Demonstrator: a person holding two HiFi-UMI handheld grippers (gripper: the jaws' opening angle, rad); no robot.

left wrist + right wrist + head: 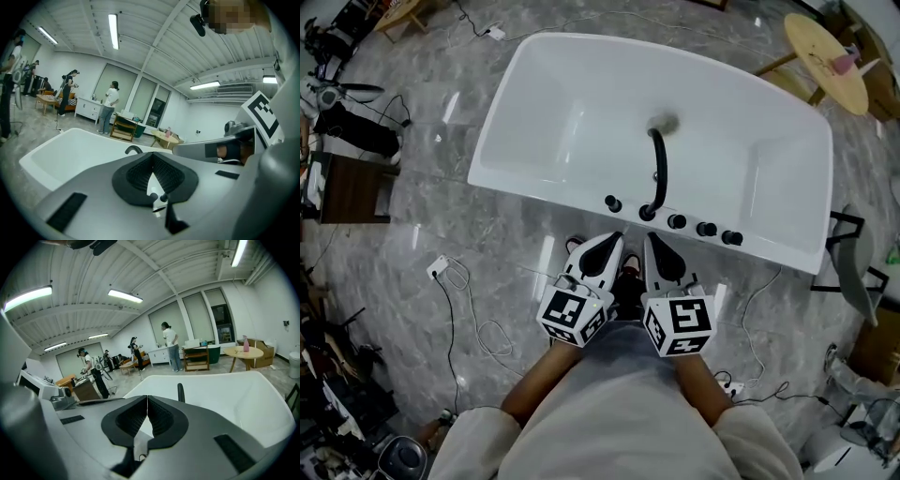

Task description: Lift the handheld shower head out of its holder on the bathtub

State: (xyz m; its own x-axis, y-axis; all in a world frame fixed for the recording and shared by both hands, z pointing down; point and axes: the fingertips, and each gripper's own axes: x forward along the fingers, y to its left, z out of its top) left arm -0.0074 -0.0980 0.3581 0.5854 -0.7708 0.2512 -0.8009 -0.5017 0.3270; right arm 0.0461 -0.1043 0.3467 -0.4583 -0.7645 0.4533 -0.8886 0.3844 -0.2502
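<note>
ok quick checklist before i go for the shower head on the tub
1. left gripper jaws open for a grasp: not ok, shut with nothing between them.
2. right gripper jaws open: not ok, shut and empty.
3. shower head picked out among the black fittings on the bathtub near rim: cannot tell which one it is.
4. way to the rim free: ok, nothing seen in between.
5. grippers at the fittings: not ok, both short of them.
</note>
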